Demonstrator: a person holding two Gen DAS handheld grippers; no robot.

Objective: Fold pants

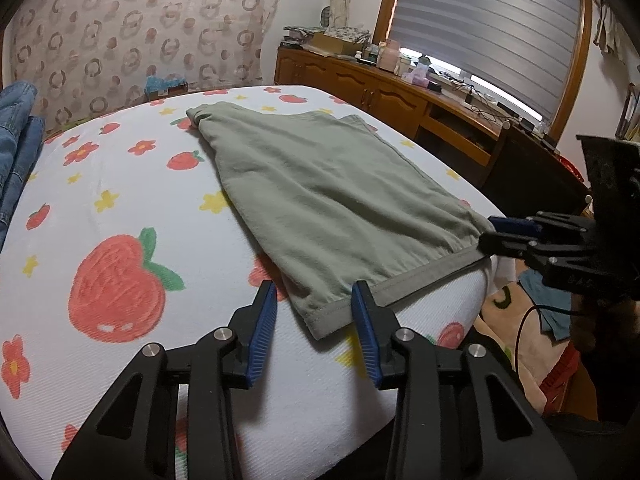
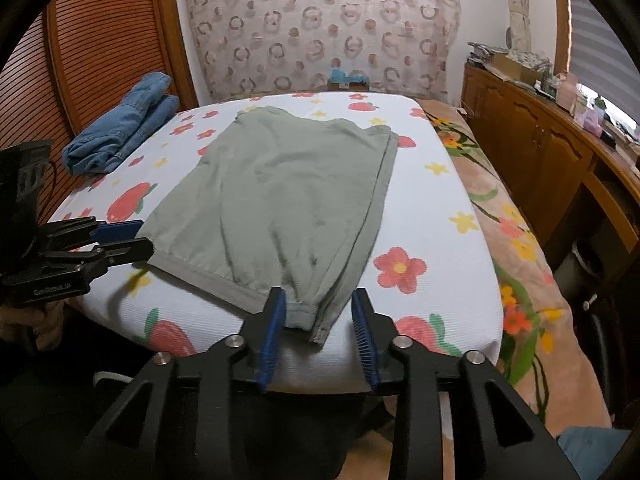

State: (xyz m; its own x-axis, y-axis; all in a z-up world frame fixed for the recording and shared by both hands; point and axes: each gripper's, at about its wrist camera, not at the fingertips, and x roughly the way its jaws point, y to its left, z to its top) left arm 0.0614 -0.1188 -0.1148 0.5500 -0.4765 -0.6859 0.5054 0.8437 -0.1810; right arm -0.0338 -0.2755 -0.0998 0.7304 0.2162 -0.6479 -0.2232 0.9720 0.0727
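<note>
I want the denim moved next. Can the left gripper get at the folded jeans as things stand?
Probably yes: the left gripper is open, straddling the green pants' hem corner, and only bare mattress cover lies between it and the folded jeans.

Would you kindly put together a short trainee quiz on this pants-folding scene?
1. True or false: the blue jeans lie on top of the green pants.
2. The jaws of the right gripper are: A) shut on the hem; B) open, with a pants corner between them; C) clear of the pants.
3. Fill in: the white mat shows flowers, stars and ____.
Key: 1 false; 2 B; 3 strawberries.
</note>
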